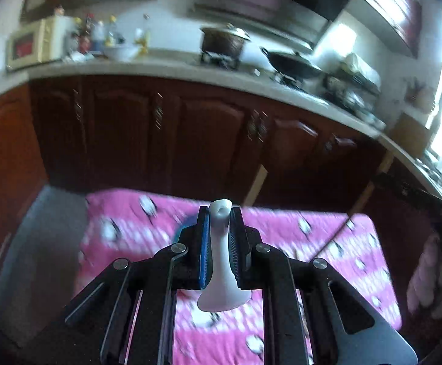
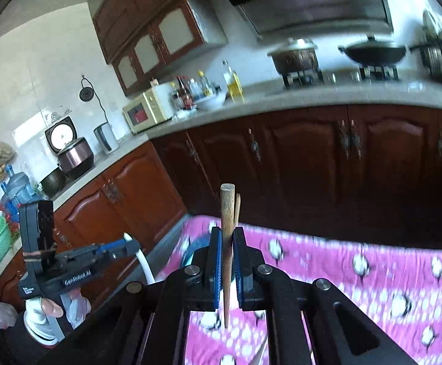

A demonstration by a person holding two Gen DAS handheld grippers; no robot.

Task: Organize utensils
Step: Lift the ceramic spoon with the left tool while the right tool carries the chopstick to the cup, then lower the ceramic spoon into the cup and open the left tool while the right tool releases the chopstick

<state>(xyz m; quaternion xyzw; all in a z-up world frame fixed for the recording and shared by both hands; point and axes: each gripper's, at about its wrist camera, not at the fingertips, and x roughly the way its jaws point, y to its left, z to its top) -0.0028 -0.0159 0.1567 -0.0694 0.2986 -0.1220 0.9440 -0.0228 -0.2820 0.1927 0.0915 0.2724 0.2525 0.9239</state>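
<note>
My left gripper (image 1: 220, 213) is shut on a white ceramic spoon (image 1: 219, 261), handle end pointing away and bowl end hanging toward the camera. It is raised above a table with a pink patterned cloth (image 1: 312, 237). My right gripper (image 2: 227, 237) is shut on a pair of wooden chopsticks (image 2: 227, 213), thick ends up, also above the pink cloth (image 2: 357, 273). In the right wrist view the left gripper (image 2: 131, 243) shows at the left with the spoon (image 2: 145, 261) hanging from it. In the left wrist view the right gripper (image 1: 379, 182) and a chopstick tip (image 1: 335, 238) show at the right.
A blue object (image 2: 190, 249) lies on the cloth just behind the grippers, mostly hidden. Dark wooden cabinets (image 1: 208, 140) stand beyond the table under a counter with a pot (image 2: 294, 54), a wok (image 2: 373, 53), bottles and a microwave (image 2: 148, 109). A person's hand (image 2: 53, 307) holds the left gripper.
</note>
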